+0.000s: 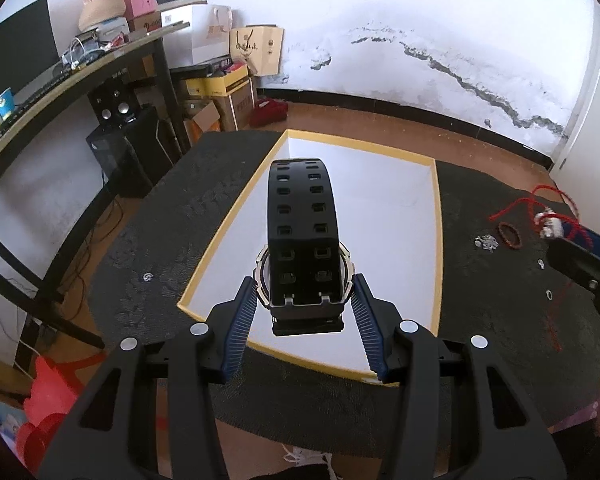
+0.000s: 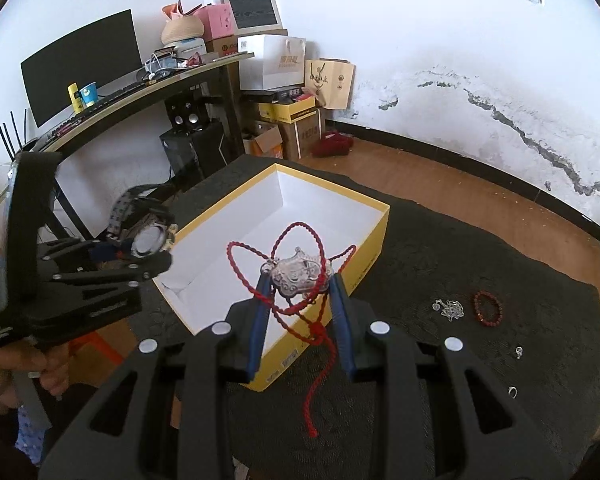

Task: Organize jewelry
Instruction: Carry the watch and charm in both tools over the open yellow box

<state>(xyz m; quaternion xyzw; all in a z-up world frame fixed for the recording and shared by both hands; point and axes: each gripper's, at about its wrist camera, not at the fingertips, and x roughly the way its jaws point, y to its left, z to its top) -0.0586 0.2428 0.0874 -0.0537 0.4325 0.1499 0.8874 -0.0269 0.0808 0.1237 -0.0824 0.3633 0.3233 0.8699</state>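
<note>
My left gripper (image 1: 305, 285) is shut on a black watch (image 1: 303, 216) and holds it above the near end of the open yellow box with white inside (image 1: 436, 240). My right gripper (image 2: 299, 280) is shut on a silver pendant (image 2: 298, 274) with a red cord (image 2: 256, 256), held above the box's near right wall (image 2: 332, 292). The left gripper with the watch (image 2: 148, 240) also shows in the right wrist view, left of the box. The right gripper with the pendant (image 1: 552, 224) shows at the right edge of the left wrist view.
On the black mat (image 2: 480, 256) right of the box lie a silver chain (image 2: 450, 309), a red bead bracelet (image 2: 488, 307) and two small rings (image 2: 519, 351). A small silver ring (image 1: 148, 277) lies left of the box. A cluttered desk (image 2: 140, 88) and cardboard boxes stand behind.
</note>
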